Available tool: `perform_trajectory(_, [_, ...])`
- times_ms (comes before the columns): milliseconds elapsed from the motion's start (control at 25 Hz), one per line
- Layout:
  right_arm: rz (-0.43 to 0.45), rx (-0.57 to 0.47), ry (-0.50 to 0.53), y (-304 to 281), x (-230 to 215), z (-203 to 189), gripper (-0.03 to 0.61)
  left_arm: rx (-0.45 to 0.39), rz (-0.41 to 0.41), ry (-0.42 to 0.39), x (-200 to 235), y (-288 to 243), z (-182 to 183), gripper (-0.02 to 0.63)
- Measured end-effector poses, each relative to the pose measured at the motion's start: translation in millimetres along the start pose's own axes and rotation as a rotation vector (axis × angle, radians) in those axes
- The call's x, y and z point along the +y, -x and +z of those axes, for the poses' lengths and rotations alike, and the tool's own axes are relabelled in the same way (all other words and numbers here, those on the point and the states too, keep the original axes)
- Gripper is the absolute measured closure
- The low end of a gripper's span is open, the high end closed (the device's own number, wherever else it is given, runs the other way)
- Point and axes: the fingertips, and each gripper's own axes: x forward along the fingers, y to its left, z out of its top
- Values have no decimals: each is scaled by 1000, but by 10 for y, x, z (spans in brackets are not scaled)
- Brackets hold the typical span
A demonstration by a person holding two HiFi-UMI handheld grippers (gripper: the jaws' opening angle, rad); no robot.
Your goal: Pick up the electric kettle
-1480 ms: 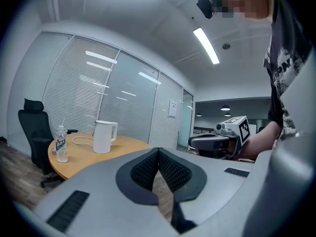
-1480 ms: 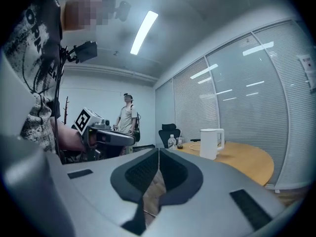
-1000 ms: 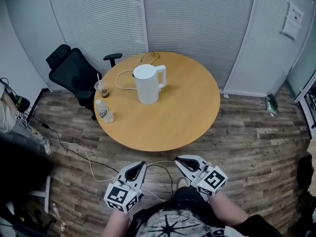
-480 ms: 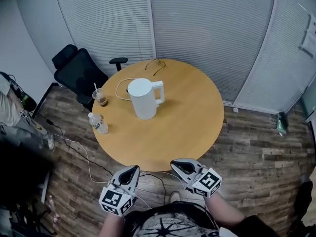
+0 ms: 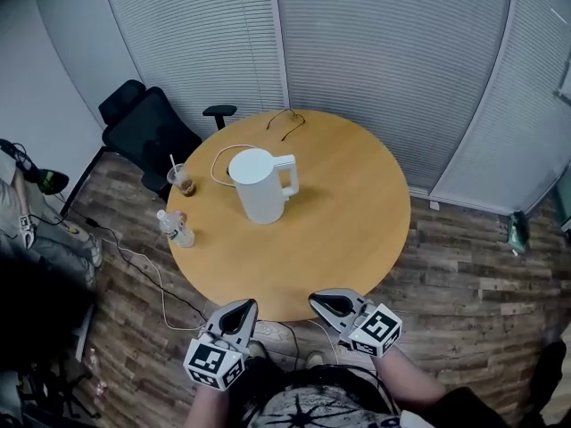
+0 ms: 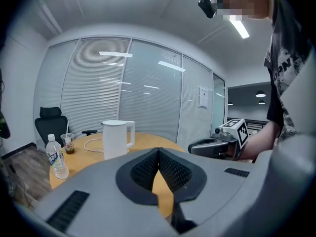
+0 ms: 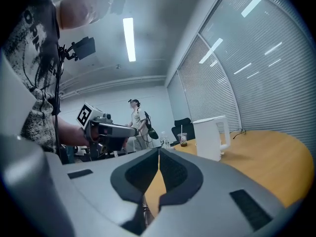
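Both held low before the person's waist, the left claw (image 5: 243, 305) and right claw (image 5: 319, 301) point at the table's (image 5: 357, 230) near edge, each pressed together and empty. Farther on, the electric kettle (image 5: 259, 185) stands upright, left of centre. A bottle (image 5: 176, 228) and a cup (image 5: 182, 180) stand at the left rim, with a chair (image 5: 147, 132) behind. The table edge now lies closer to the claws than a second ago.

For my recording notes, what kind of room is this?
Likely a small office meeting room: a round wooden table, a black office chair beside it, and partition walls with closed blinds.
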Motion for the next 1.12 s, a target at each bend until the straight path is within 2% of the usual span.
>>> perform_trajectory(240, [-45, -20, -24, -64, -188, 46, 555, 0, -39, -4, 147, -215, 9, 612])
perform_trajectory(400, [-105, -15, -17, -185, -392, 91, 555, -15, -87, -8, 320, -439, 97, 612])
perform_trajectory(840, [-257, -8, 7, -728, -899, 297, 555, -44, -224, -39, 1023, -998, 378, 612])
perform_trajectory(1120, [-318, -3, 22, -1176, -1208, 387, 555, -20, -292, -46, 1438, -1250, 346, 612])
